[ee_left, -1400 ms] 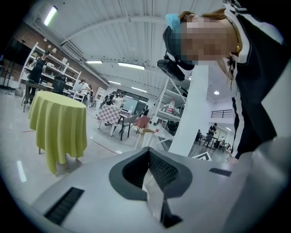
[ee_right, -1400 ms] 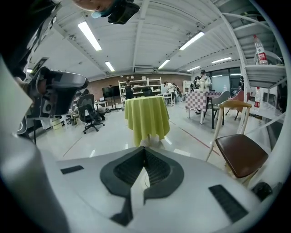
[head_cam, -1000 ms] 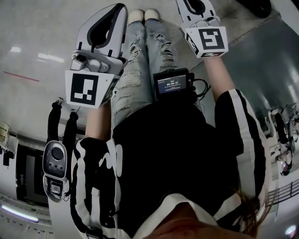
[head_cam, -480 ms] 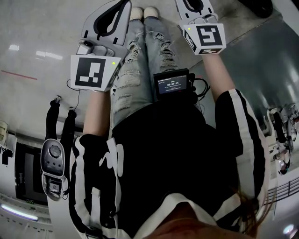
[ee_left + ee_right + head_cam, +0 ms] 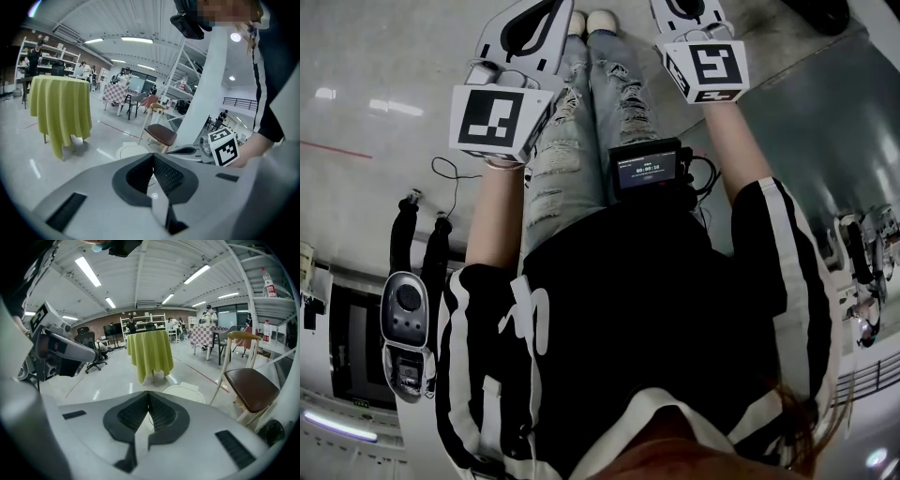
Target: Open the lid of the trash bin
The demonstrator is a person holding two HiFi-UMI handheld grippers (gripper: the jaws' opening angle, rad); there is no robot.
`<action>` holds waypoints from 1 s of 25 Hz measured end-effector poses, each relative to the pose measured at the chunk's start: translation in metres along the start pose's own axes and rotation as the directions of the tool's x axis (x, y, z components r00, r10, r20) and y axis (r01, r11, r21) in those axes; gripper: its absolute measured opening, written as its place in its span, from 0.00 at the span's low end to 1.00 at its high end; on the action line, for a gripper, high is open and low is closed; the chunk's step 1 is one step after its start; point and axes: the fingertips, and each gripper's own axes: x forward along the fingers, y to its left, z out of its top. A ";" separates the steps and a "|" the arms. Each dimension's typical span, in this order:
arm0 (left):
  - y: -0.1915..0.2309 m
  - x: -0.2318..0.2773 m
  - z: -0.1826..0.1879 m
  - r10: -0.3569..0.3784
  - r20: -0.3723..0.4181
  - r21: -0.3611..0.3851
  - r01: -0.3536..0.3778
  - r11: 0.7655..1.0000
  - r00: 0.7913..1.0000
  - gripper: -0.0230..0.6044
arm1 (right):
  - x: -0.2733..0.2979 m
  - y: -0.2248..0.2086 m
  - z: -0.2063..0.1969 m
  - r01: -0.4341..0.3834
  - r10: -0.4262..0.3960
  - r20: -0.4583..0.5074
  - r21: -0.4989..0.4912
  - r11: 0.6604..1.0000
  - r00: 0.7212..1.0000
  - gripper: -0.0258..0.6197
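A low white trash bin [image 5: 185, 392] with its lid down stands on the shiny floor, just past my right gripper's [image 5: 148, 393] jaw tips. In the left gripper view the same bin [image 5: 127, 151] shows a little left of my left gripper [image 5: 153, 157]. Both grippers are shut with nothing between the jaws, and neither touches the bin. In the head view the left gripper [image 5: 546, 11] and right gripper [image 5: 684, 7] point away from the person's body on either side of the legs. The bin is hidden in that view.
A round table under a yellow-green cloth [image 5: 150, 352] stands behind the bin. A wooden chair with a brown seat [image 5: 251, 387] is to its right, by a white column [image 5: 206, 93]. A spare gripper pair [image 5: 408, 319] lies at the head view's left. People and tables are farther back.
My left gripper has moved forward, away from the body, and slightly right in the head view. The right gripper has shifted only a little.
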 end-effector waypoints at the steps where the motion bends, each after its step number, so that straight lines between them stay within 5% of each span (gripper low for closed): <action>1: 0.000 0.002 -0.002 0.000 -0.001 0.002 0.000 1.000 1.000 0.05 | 0.001 0.000 -0.001 0.000 0.000 0.000 0.002 1.000 1.000 0.05; 25: 0.007 0.022 -0.039 0.005 -0.068 -0.005 -0.005 1.000 0.998 0.05 | 0.037 -0.011 -0.061 0.026 -0.025 -0.124 0.008 1.000 0.992 0.05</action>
